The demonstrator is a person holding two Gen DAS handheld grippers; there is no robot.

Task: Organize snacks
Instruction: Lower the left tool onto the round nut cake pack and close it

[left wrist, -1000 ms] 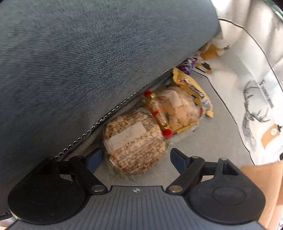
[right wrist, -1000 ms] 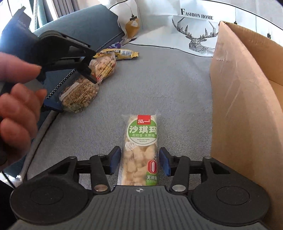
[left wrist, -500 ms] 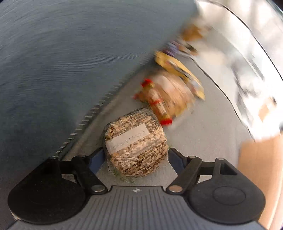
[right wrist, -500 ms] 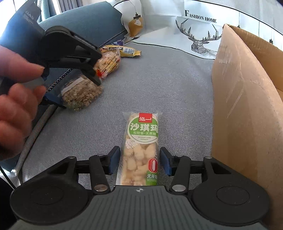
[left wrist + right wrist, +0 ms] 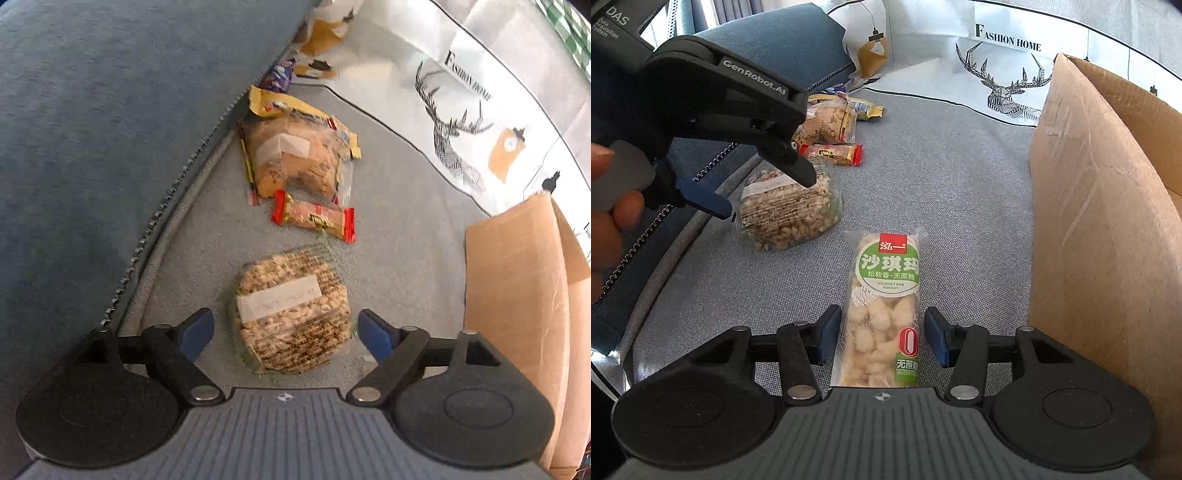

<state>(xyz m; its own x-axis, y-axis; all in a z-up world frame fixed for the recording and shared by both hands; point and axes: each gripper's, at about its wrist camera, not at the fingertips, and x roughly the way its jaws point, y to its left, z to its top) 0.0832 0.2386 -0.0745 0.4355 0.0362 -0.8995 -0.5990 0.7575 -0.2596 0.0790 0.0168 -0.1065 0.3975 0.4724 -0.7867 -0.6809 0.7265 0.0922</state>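
Observation:
A round clear packet of puffed grain cake (image 5: 293,314) lies on the grey sofa seat between the fingers of my left gripper (image 5: 285,315). Its jaws are opening, with a gap on each side of the packet. The right wrist view shows that gripper (image 5: 766,194) over the same packet (image 5: 786,210), with a person's hand on its handle. My right gripper (image 5: 882,314) is shut on a long green-labelled sachima packet (image 5: 886,280), which rests on the seat with the pads at its sides.
An open cardboard box (image 5: 1108,221) stands at the right, close to the right gripper. Behind the grain cake lie a red-ended bar (image 5: 314,219), a biscuit bag (image 5: 295,162) and a yellow wrapper (image 5: 273,105). A blue cushion (image 5: 110,147) rises on the left.
The left gripper rolled and drew the grain cake away from the cushion and the other snacks, then its jaws widened off the packet. The right gripper and its packet have not moved.

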